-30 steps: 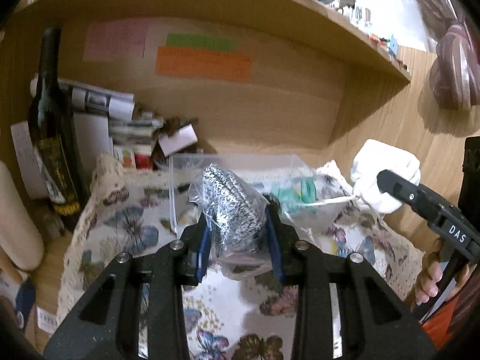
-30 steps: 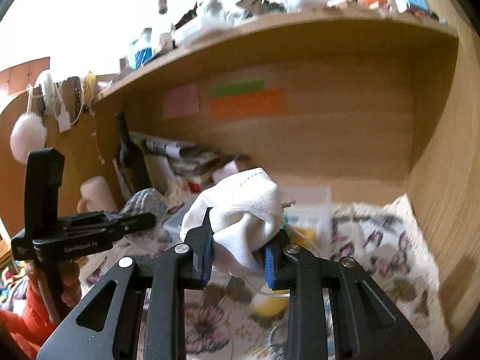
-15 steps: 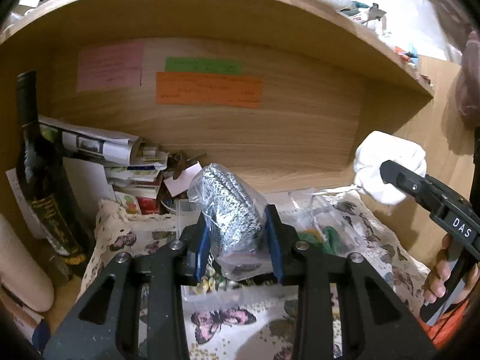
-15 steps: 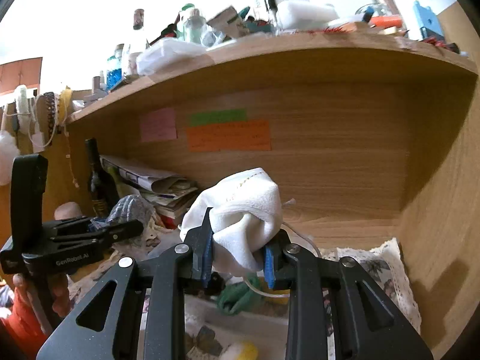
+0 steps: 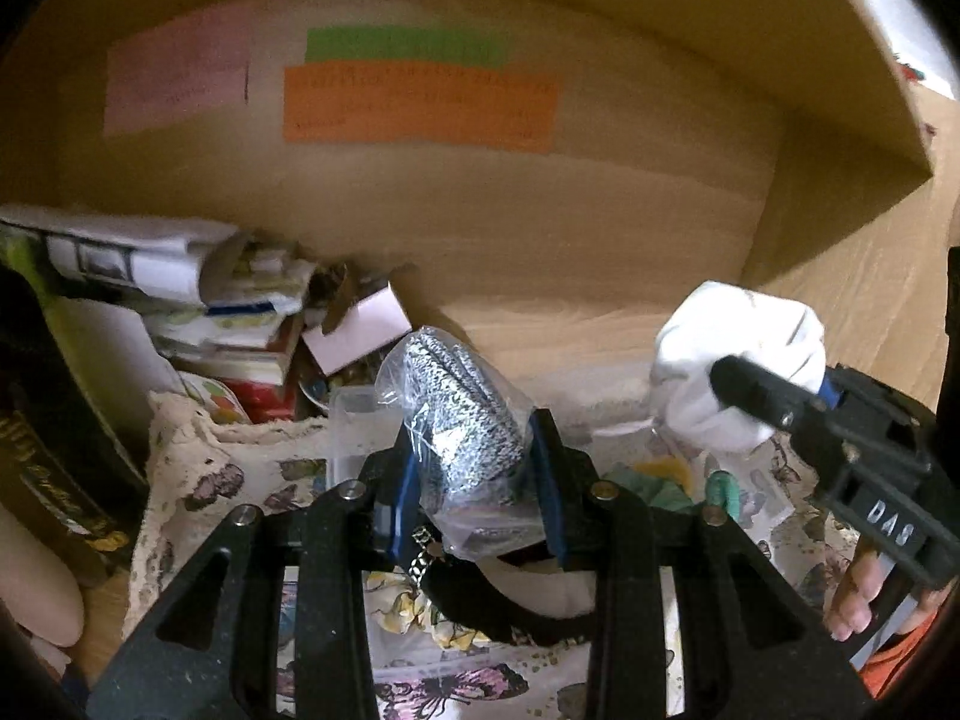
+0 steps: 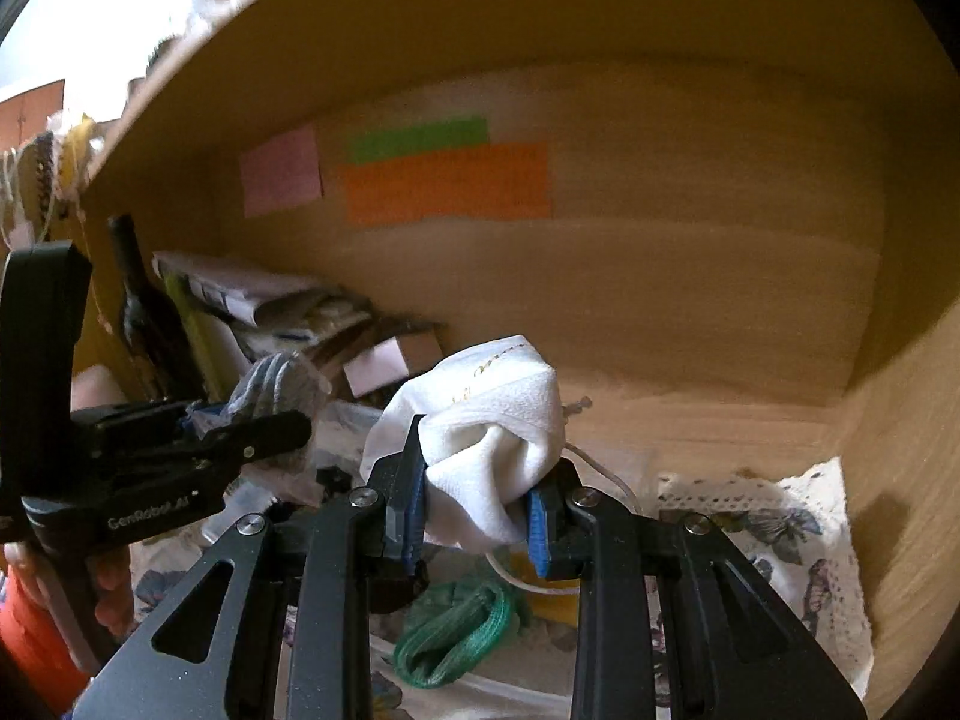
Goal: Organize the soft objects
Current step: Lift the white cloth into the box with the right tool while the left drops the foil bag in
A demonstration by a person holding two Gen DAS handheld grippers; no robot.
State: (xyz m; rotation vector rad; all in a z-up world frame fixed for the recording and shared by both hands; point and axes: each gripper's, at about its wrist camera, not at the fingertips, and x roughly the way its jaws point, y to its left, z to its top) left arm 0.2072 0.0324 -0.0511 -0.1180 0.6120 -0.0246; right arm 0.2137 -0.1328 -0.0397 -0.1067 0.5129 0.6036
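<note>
My left gripper is shut on a black-and-white speckled cloth in a clear plastic bag, held above a clear plastic box. My right gripper is shut on a bunched white cloth, held above the same box. The right gripper and the white cloth also show at the right of the left wrist view. The left gripper with the bagged cloth shows at the left of the right wrist view. A green cloth lies in the box below.
A butterfly-print lace cloth covers the desk under a wooden shelf. A dark wine bottle and a pile of papers and small boxes stand at the back left. Coloured notes are stuck to the back panel.
Both grippers have moved forward, closer to the shelf's back panel, still holding their cloths. The box now lies lower in both views.
</note>
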